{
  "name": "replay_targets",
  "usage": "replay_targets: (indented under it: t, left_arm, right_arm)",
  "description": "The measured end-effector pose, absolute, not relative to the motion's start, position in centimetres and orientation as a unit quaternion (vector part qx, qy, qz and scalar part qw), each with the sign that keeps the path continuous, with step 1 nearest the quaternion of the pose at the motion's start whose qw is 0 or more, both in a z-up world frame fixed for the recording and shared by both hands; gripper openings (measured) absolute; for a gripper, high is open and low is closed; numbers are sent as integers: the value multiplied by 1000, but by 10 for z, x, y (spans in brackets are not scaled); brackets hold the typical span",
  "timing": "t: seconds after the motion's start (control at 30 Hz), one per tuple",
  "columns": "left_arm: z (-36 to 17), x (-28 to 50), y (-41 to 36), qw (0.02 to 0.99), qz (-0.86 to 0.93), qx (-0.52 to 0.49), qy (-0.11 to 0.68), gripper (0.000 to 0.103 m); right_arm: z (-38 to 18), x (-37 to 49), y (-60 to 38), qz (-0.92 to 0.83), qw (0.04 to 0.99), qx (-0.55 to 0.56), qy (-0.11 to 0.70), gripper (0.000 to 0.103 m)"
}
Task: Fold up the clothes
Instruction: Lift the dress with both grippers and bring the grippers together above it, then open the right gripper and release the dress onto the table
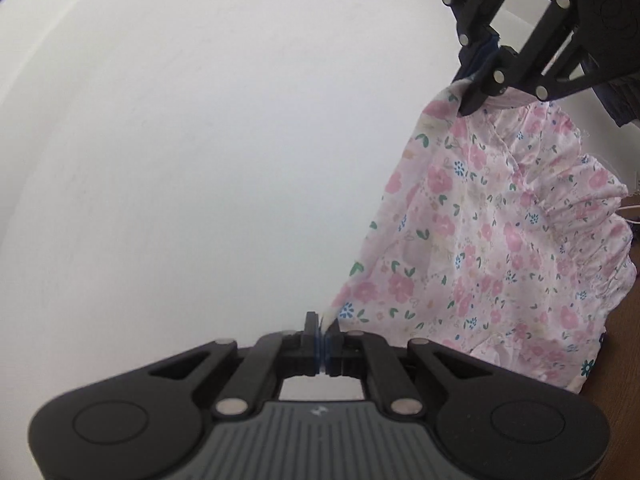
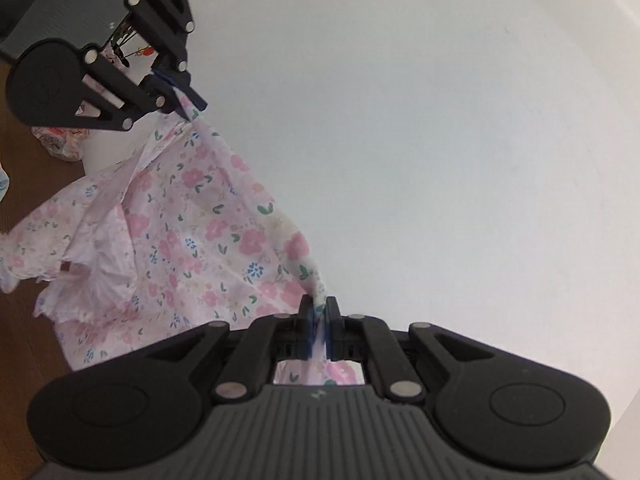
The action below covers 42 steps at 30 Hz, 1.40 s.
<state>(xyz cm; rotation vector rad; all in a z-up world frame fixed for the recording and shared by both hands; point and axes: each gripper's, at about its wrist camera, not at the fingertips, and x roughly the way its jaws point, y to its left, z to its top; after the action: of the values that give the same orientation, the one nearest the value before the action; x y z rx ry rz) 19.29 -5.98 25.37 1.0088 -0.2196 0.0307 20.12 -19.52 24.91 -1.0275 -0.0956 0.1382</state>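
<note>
A pink floral garment (image 1: 488, 240) with a gathered frilly edge hangs stretched between both grippers, over the edge of a white table (image 1: 180, 140). My left gripper (image 1: 322, 326) is shut on one corner of it. In the same view the right gripper (image 1: 470, 106) pinches the opposite corner at the upper right. The right wrist view shows the floral garment (image 2: 192, 232) running from my right gripper (image 2: 319, 308), shut on the cloth, up to the left gripper (image 2: 192, 110) at the upper left. The cloth sags to the side below the taut top edge.
A brown wooden floor (image 2: 24, 344) lies beneath the hanging cloth. A crumpled patterned cloth (image 2: 60, 142) sits on the floor by a white table leg (image 2: 104, 152). Dark fabric (image 1: 616, 96) shows behind the right gripper.
</note>
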Motion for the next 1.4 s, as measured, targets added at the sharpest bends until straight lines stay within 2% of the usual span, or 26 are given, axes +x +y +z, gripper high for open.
replay_targets:
  t: [0.13,0.2,0.33,0.43,0.57,0.63,0.77,0.87,0.93,1.0,1.1,1.3,1.4]
  left_arm:
    - [224,131,-55,848,-21,514,-130,2]
    - [191,100,-54,839,-60,529,-111,2]
    - [98,38,-59,822,-159,547,-23,2]
    - [31,1,-67,811,-232,534,58,2]
    - [-11,-15,-71,809,-274,504,127,2]
    - [-17,-17,-73,811,-280,494,141,2]
    - [-21,-11,-76,812,-282,487,153,2]
    - [-31,-12,-78,814,-282,484,154,2]
    - [-33,-13,-78,815,-285,480,156,2]
    - [-34,-12,-77,817,-287,476,157,2]
    - [-35,-13,-77,817,-291,472,158,2]
    - [-30,-11,-74,825,-289,458,161,2]
    - [-27,-11,-70,832,-290,447,158,3]
  right_arm:
    - [236,148,-204,72,836,-537,-83,5]
    - [202,115,-210,101,815,-565,-72,5]
    - [114,57,-221,178,776,-605,-1,5]
    - [71,29,-226,222,779,-582,68,5]
    - [14,-8,-232,278,775,-544,161,5]
    - [-15,-27,-235,304,770,-522,206,5]
    - [-20,-35,-237,304,786,-487,230,5]
    - [-15,-19,-237,310,795,-453,257,13]
    - [-1,-19,-245,321,808,-415,269,28]
    - [15,-10,-256,338,829,-357,267,34]
    - [23,-9,-235,362,831,-342,249,40]
    - [9,2,-173,390,806,-379,235,40]
    - [-1,9,-148,392,795,-399,235,38]
